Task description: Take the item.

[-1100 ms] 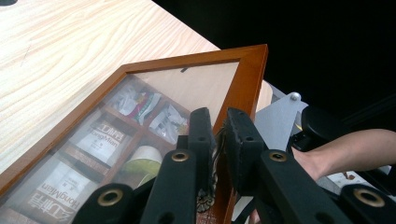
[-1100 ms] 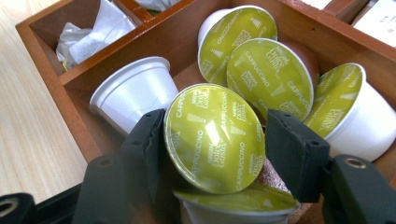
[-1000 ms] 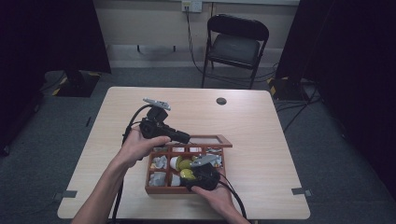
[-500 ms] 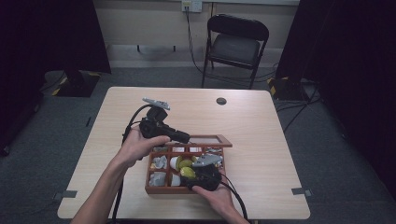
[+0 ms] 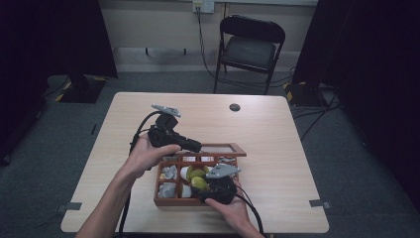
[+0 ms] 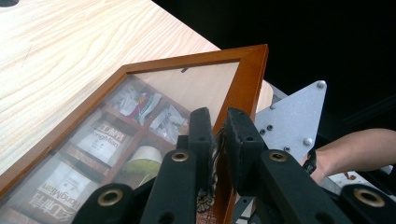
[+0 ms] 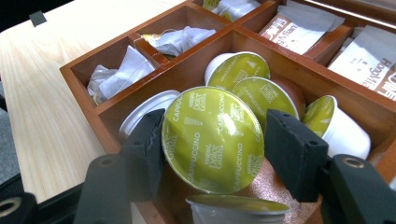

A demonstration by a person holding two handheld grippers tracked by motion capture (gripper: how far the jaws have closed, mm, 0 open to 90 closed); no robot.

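A wooden compartment box (image 5: 163,201) sits near the table's front edge, its glass-paned lid (image 5: 223,148) raised. My left gripper (image 5: 195,146) is shut on the lid's wooden frame (image 6: 243,79) and holds it tilted up; tea packets (image 6: 100,137) show through the glass. My right gripper (image 7: 212,154) is shut on a green-topped cappuccino capsule (image 7: 212,140), just above the compartment that holds several more capsules (image 7: 238,67). In the high view the right gripper (image 5: 200,184) hovers over the box's middle. Tea bags (image 7: 121,70) fill the neighbouring compartments.
A small black round object (image 5: 235,107) lies at the table's far side. A folding chair (image 5: 250,49) stands behind the table (image 5: 277,148). Bare tabletop spreads to the left, right and back of the box.
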